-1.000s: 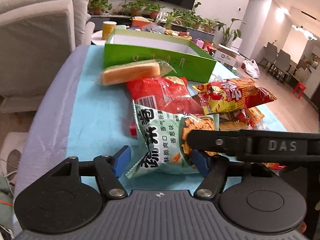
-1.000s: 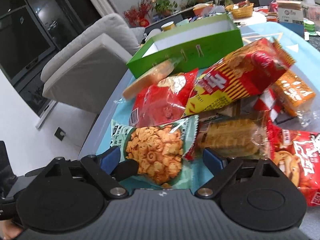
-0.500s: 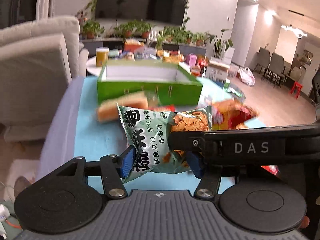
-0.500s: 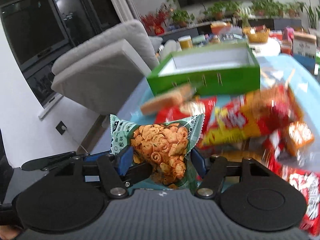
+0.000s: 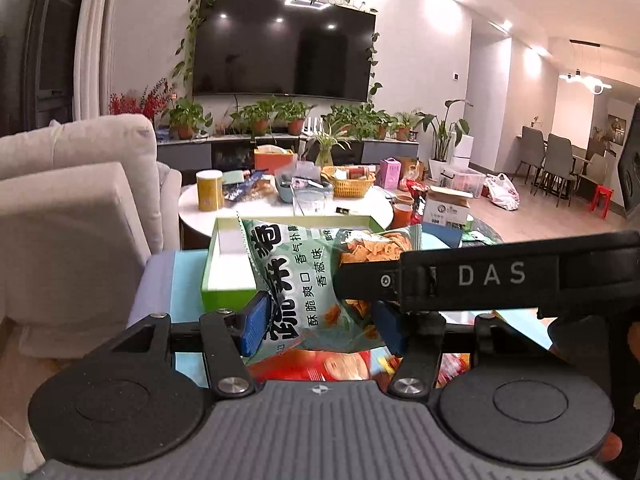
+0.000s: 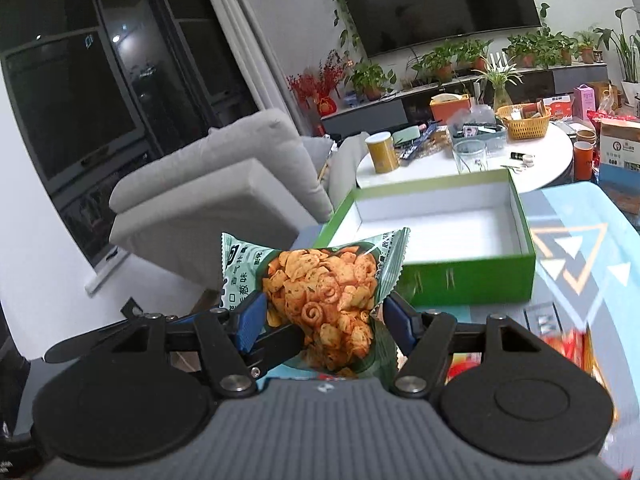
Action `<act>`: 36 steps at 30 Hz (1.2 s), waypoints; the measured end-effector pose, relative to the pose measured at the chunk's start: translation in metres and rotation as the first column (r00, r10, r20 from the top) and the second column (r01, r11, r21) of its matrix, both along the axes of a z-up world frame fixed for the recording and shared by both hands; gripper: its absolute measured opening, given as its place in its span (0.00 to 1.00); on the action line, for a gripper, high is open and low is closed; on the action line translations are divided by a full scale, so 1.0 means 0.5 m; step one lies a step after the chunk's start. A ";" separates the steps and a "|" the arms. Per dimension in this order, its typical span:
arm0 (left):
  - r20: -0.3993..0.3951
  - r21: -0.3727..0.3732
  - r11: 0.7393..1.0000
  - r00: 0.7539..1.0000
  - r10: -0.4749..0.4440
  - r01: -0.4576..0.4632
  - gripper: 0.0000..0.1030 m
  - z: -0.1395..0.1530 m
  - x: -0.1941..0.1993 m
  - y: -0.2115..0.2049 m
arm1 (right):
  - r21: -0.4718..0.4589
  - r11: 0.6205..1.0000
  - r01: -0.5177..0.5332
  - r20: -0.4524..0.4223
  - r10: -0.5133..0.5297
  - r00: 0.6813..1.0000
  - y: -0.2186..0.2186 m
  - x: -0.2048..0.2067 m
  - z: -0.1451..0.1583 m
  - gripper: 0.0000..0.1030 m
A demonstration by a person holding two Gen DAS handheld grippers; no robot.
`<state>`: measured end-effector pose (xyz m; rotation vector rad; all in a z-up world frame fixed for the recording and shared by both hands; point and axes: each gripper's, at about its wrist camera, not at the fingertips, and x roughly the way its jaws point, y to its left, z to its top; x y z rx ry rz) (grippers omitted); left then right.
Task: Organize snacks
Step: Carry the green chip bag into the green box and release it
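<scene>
Above the light-blue table cover [image 6: 576,216], we hold one pale-green crinkly foil bag of orange spiral crisps [image 5: 304,280] between both tools: the left gripper [image 5: 320,320] pinches its lower part, blue pads pressed into the foil from either side, and the right gripper [image 6: 324,320] clamps the same bag. A second ago the bag lay on the cover among the other packets, with our left jaws standing wider around it; those jaws have been closing and now grip it, and the bag is lifted clear of the pile of red packets [image 5: 320,366] below. The shallow green cardboard box with a white inside [image 6: 440,220] sits just beyond, nothing visible in it. We judge the pick done; carrying the bag forward over the box's near wall and letting go comes next.
</scene>
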<state>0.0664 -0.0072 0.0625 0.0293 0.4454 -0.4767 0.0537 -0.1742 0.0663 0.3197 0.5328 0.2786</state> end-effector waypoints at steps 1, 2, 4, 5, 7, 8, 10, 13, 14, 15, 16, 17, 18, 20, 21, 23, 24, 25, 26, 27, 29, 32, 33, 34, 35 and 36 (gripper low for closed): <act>0.002 0.003 1.000 1.000 0.002 -0.002 0.52 0.001 0.012 -0.003 | 0.009 1.000 0.003 -0.003 -0.003 1.000 -0.003 0.014 0.000 0.58; 0.003 0.006 1.000 1.000 0.006 -0.006 0.52 0.001 0.024 -0.006 | 0.015 1.000 0.005 -0.004 -0.004 1.000 -0.006 0.028 0.001 0.58; 0.005 0.014 1.000 1.000 0.016 -0.016 0.52 0.001 0.052 -0.012 | 0.023 1.000 0.007 -0.005 -0.007 1.000 -0.008 0.061 -0.003 0.58; 0.005 0.017 1.000 1.000 0.020 -0.020 0.52 0.001 0.068 -0.015 | 0.026 1.000 0.009 -0.003 -0.008 1.000 -0.008 0.073 -0.001 0.58; 0.003 0.023 0.999 1.000 0.029 -0.029 0.52 -0.001 0.101 -0.023 | 0.029 1.000 0.010 0.001 -0.010 1.000 -0.008 0.103 -0.005 0.58; 0.001 0.025 0.999 0.999 0.033 -0.033 0.52 -0.003 0.119 -0.024 | 0.029 1.000 0.011 0.002 -0.011 1.000 -0.009 0.117 -0.008 0.58; -0.008 0.028 0.999 0.999 0.040 -0.040 0.52 -0.009 0.158 -0.027 | 0.032 0.999 0.013 -0.003 -0.013 1.000 -0.009 0.151 -0.016 0.58; -0.025 0.024 0.999 0.998 0.049 -0.048 0.52 -0.027 0.219 -0.030 | 0.042 0.999 0.020 -0.017 -0.019 1.000 -0.012 0.198 -0.029 0.58; -0.032 0.024 0.998 0.998 0.051 -0.050 0.52 -0.033 0.236 -0.031 | 0.042 0.999 0.023 -0.023 -0.022 0.999 -0.013 0.213 -0.034 0.58; -0.040 0.028 0.998 0.998 0.054 -0.053 0.52 -0.041 0.255 -0.033 | 0.039 0.999 0.027 -0.031 -0.026 0.999 -0.012 0.227 -0.040 0.58; -0.046 0.033 0.998 0.997 0.057 -0.055 0.52 -0.048 0.268 -0.035 | 0.036 0.999 0.029 -0.040 -0.028 0.999 -0.012 0.241 -0.048 0.58; -0.054 0.038 0.998 0.997 0.059 -0.057 0.52 -0.057 0.282 -0.037 | 0.035 0.999 0.032 -0.050 -0.030 0.998 -0.013 0.254 -0.052 0.58; -0.063 0.042 0.997 0.996 0.060 -0.057 0.52 -0.067 0.294 -0.039 | 0.034 0.999 0.034 -0.060 -0.032 0.998 -0.013 0.262 -0.060 0.58; -0.080 0.048 0.997 0.995 0.060 -0.057 0.52 -0.087 0.317 -0.041 | 0.033 0.999 0.035 -0.082 -0.032 0.996 -0.014 0.280 -0.075 0.58; -0.091 0.050 0.997 0.994 0.062 -0.057 0.52 -0.098 0.327 -0.042 | 0.034 0.999 0.036 -0.097 -0.032 0.995 -0.014 0.289 -0.084 0.58; -0.122 0.051 0.997 0.990 0.066 -0.060 0.52 -0.118 0.344 -0.041 | 0.033 0.999 0.037 -0.125 -0.032 0.992 -0.014 0.303 -0.099 0.58; -0.138 0.052 0.997 0.988 0.067 -0.060 0.52 -0.125 0.356 -0.039 | 0.029 0.999 0.037 -0.140 -0.032 0.990 -0.012 0.308 -0.109 0.58; -0.163 0.054 0.997 0.984 0.068 -0.060 0.52 -0.134 0.369 -0.037 | 0.025 0.999 0.036 -0.155 -0.032 0.987 -0.009 0.313 -0.115 0.58; -0.186 0.055 0.997 0.980 0.069 -0.060 0.52 -0.143 0.375 -0.035 | 0.018 0.999 0.033 -0.174 -0.030 0.984 -0.006 0.318 -0.121 0.58; -0.210 0.056 0.997 0.975 0.068 -0.057 0.52 -0.150 0.380 -0.032 | 0.009 0.999 0.032 -0.198 -0.029 0.980 -0.003 0.320 -0.128 0.58; -0.213 0.063 0.997 0.975 0.060 -0.048 0.53 -0.160 0.377 -0.031 | 0.002 0.999 0.033 -0.233 -0.032 0.972 0.002 0.319 -0.138 0.58; -0.214 0.062 0.997 0.975 0.065 -0.053 0.54 -0.156 0.364 -0.028 | 0.006 1.000 0.023 -0.249 -0.021 0.968 0.008 0.309 -0.136 0.58; -0.224 0.057 0.997 0.973 0.062 -0.051 0.54 -0.155 0.361 -0.028 | 0.003 1.000 0.019 -0.257 -0.018 0.966 0.011 0.306 -0.136 0.59; -0.236 0.047 0.998 0.970 0.056 -0.046 0.54 -0.152 0.356 -0.027 | -0.002 1.000 0.014 -0.263 -0.014 0.965 0.014 0.300 -0.137 0.59; -0.243 0.046 0.998 0.969 0.055 -0.045 0.54 -0.151 0.353 -0.026 | -0.022 1.000 0.002 -0.262 -0.008 0.965 0.019 0.299 -0.138 0.59; -0.242 0.047 0.998 0.969 0.055 -0.045 0.54 -0.151 0.349 -0.025 | -0.031 1.000 0.004 -0.252 -0.011 0.968 0.022 0.291 -0.138 0.60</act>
